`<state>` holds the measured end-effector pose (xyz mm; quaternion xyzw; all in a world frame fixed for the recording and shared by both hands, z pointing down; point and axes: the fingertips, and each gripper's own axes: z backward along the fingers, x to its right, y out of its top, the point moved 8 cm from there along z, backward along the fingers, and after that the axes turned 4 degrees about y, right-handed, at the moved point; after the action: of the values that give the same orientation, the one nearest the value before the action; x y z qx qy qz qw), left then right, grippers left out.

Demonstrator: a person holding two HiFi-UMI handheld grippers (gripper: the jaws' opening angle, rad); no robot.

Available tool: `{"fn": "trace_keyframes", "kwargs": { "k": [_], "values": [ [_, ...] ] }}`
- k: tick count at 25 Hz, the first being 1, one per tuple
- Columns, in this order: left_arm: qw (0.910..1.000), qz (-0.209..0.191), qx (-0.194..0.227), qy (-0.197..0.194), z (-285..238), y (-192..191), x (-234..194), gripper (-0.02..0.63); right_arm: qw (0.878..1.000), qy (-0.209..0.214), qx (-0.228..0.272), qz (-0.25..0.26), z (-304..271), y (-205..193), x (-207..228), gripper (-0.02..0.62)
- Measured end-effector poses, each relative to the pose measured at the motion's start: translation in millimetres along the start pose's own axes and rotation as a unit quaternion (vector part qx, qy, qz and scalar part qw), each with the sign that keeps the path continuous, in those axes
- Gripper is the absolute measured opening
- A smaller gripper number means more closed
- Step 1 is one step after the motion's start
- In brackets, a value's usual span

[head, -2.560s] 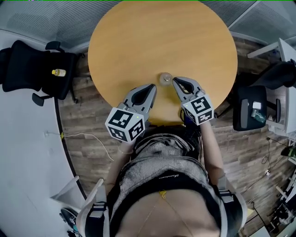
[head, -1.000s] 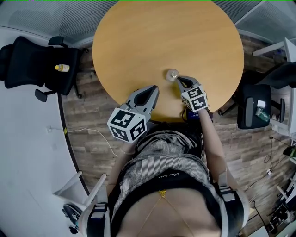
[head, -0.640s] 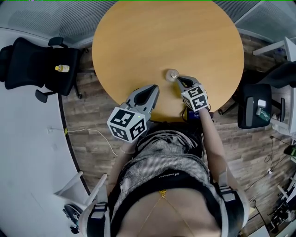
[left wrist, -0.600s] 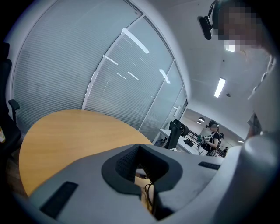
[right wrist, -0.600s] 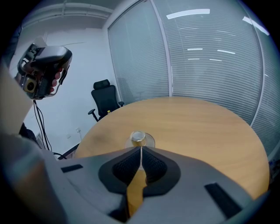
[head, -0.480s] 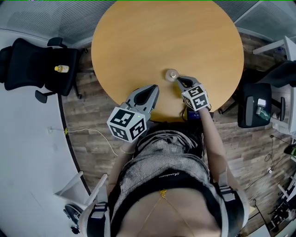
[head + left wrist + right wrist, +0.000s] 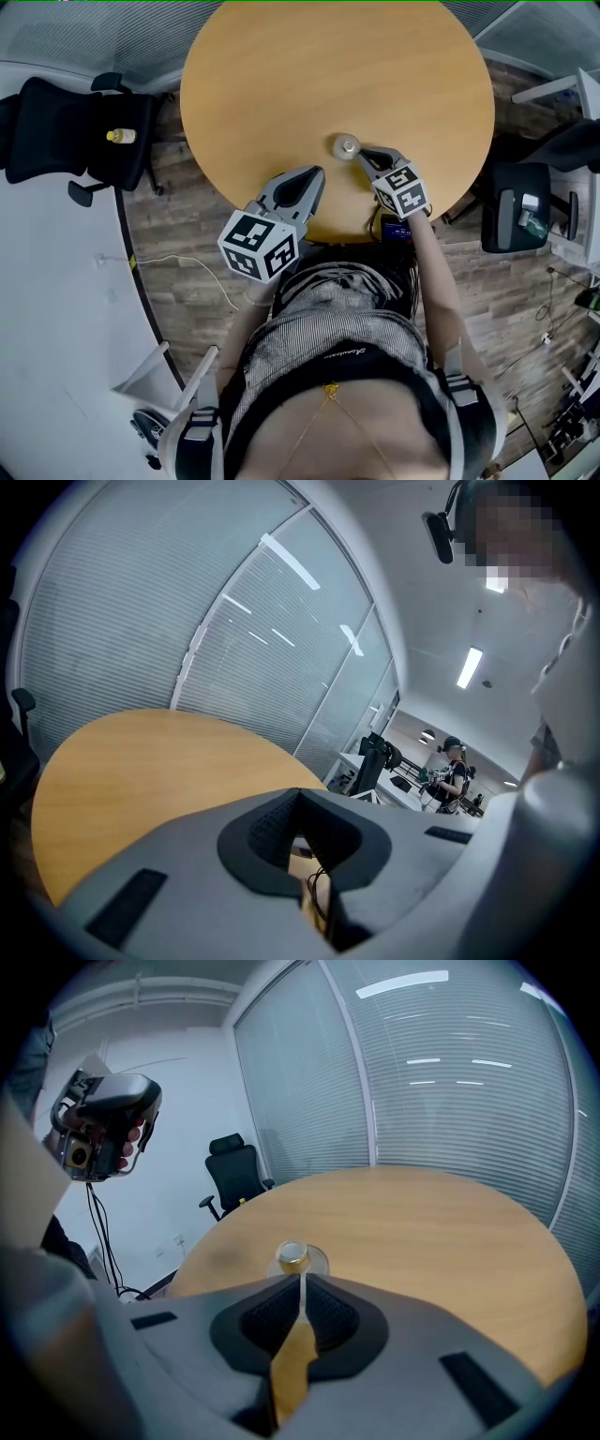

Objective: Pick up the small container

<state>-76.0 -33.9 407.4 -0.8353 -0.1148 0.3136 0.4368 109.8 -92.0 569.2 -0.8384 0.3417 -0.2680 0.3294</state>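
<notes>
1. Clear, round small container [image 7: 346, 144], pale yellowish on top, with a wider see-through base.
2. Standing upright, top facing up.
3. Resting on the round wooden desk [image 7: 309, 66], near its front edge, right of middle.

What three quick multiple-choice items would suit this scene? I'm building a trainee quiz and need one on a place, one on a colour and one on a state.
1. Where is the container?
A. on the table, just ahead of the right gripper
B. on the floor
C. in the left gripper

2. What colour is the table top?
A. white
B. light wood brown
C. black

3. How do the right gripper's jaws stand?
A. wide apart
B. out of view
C. closed to a thin slit

Answers:
1 A: the head view shows it at that gripper's tips.
2 B: every view shows tan wood.
3 C: the right gripper view shows the pads almost together on the container's clear edge.
</notes>
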Motion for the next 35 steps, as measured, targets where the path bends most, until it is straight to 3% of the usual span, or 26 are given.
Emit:
{"fn": "trace_keyframes", "kwargs": {
  "k": [5,6,8,18,35],
  "values": [
    [1.0,0.006,-0.003,0.003,-1.0,-2.9,-1.8,0.006,1.0,0.012,0.002,0.007,0.1,3.7,6.2,0.032],
    [1.0,0.007,-0.004,0.003,-1.2,-3.4,-2.1,0.006,1.0,0.015,0.001,0.007,0.0,4.0,6.7,0.053],
    [0.9999,0.01,-0.005,0.004,-2.0,-4.2,-3.0,0.006,1.0,0.021,-0.003,0.009,-1.1,3.5,7.2,0.162],
    [0.9998,0.017,-0.009,0.01,-4.1,-7.5,-11.0,0.006,0.999,0.014,-0.023,0.031,-16.9,0.4,4.3,0.287],
    [0.9986,0.035,-0.016,0.036,-1.6,-12.5,-26.4,0.006,0.998,0.023,-0.036,0.055,-58.3,2.8,-2.5,0.33]
  ]
}}
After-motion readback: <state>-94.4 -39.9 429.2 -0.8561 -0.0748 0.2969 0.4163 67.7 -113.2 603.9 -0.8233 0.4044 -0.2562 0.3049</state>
